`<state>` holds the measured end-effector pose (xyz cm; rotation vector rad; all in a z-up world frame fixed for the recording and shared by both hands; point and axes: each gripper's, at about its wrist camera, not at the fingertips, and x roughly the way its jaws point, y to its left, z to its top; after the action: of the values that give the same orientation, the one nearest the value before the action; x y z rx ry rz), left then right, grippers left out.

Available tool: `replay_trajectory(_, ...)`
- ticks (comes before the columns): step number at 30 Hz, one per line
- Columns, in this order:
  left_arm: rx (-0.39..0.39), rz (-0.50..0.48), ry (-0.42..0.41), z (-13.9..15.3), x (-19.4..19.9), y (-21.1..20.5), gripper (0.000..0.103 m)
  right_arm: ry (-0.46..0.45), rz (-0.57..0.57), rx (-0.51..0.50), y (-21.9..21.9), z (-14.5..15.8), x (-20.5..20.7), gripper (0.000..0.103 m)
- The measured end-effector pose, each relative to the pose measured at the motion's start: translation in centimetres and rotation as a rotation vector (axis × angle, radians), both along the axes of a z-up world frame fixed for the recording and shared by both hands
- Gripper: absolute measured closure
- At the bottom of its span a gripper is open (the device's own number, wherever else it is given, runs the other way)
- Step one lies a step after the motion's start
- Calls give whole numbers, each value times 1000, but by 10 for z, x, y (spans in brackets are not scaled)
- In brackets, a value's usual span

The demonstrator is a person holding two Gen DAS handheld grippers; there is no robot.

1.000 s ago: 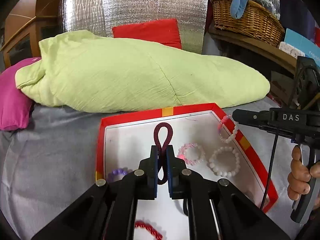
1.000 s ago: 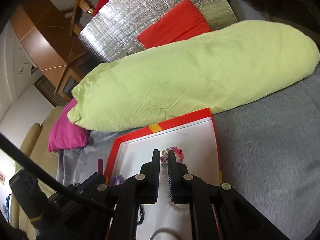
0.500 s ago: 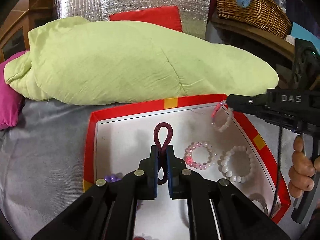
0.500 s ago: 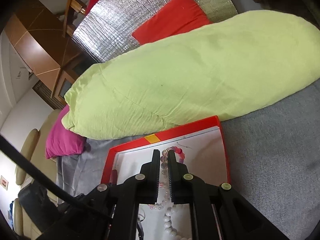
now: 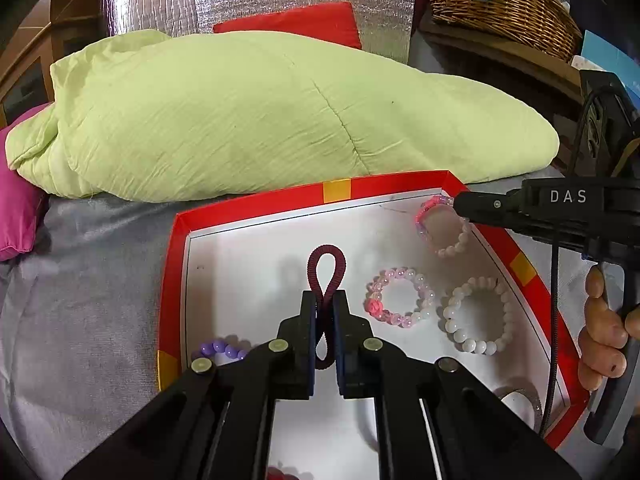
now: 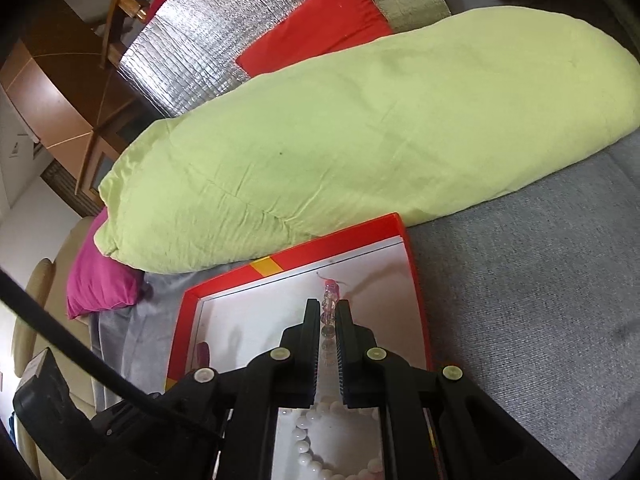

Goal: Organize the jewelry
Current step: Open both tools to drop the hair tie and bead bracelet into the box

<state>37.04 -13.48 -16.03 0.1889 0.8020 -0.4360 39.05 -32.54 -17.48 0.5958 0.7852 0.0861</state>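
A red-rimmed white tray (image 5: 248, 210) lies on the grey bed. My left gripper (image 5: 324, 300) is shut on a maroon coiled hair tie (image 5: 327, 258), held over the tray's middle. My right gripper (image 6: 329, 312) is shut on a pink bead bracelet (image 6: 330, 294), which also shows in the left wrist view (image 5: 438, 226), hanging over the tray's far right corner. On the tray lie a pink bead bracelet (image 5: 398, 298), a white bead bracelet (image 5: 478, 316), a purple bead bracelet (image 5: 222, 350) and a silvery ring (image 5: 520, 400).
A big light-green pillow (image 5: 260, 116) lies just behind the tray. A magenta cushion (image 5: 16, 216) is at the left, a red cushion (image 5: 304, 24) and foil panel behind. A wicker basket (image 5: 500, 4) stands on a shelf at the right. Grey bed cover (image 6: 520, 300) surrounds the tray.
Both grippers have moved forward over the tray, each still holding its piece. The right gripper's bracelet has come to the tray's far right corner.
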Motion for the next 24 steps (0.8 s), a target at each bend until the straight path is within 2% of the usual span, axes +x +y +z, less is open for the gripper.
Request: replay_trajectory(24, 5, 20, 42, -10, 10, -1, 94, 30, -20, -50, -2, -2, -4, 94)
